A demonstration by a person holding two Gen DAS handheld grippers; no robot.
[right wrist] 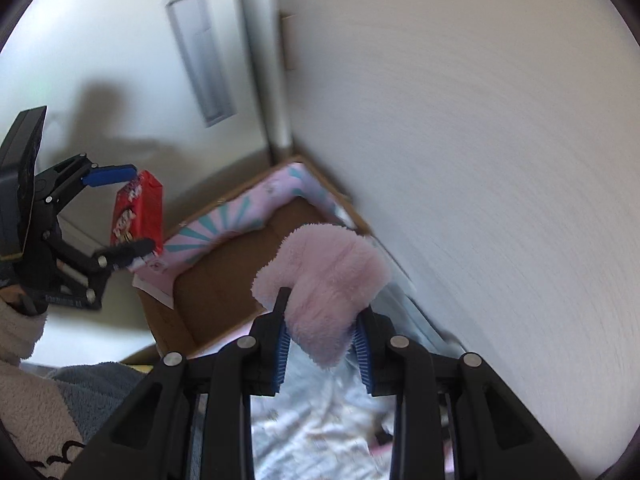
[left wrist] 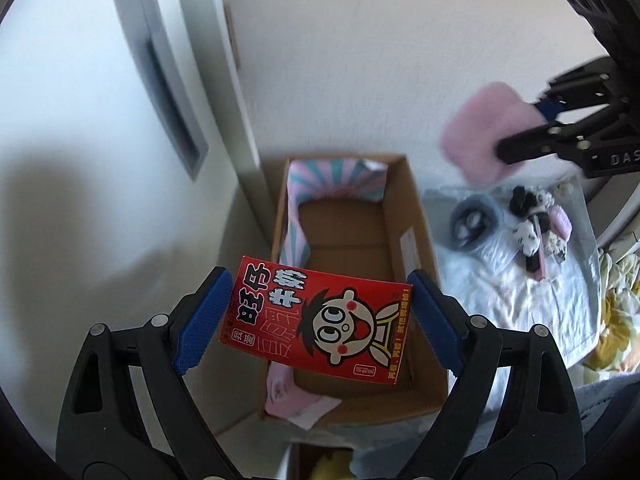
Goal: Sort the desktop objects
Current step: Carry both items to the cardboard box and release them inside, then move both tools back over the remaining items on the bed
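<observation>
My left gripper (left wrist: 318,312) is shut on a red milk carton (left wrist: 316,320) with a cartoon face, held in the air above an open cardboard box (left wrist: 404,224). The same carton (right wrist: 140,212) and left gripper (right wrist: 128,208) show at the left of the right wrist view. My right gripper (right wrist: 322,340) is shut on a fluffy pink cloth (right wrist: 324,280), held over the box's (right wrist: 224,296) right edge. In the left wrist view the right gripper (left wrist: 516,128) and pink cloth (left wrist: 488,128) hang at the upper right.
A pink and teal patterned sheet (left wrist: 316,184) lines the box's far and left walls. Right of the box, a clear plastic sheet (left wrist: 520,288) holds small black, white and pink items (left wrist: 536,220). A white wall (right wrist: 480,160) stands close behind. A yellow object (left wrist: 328,468) lies below.
</observation>
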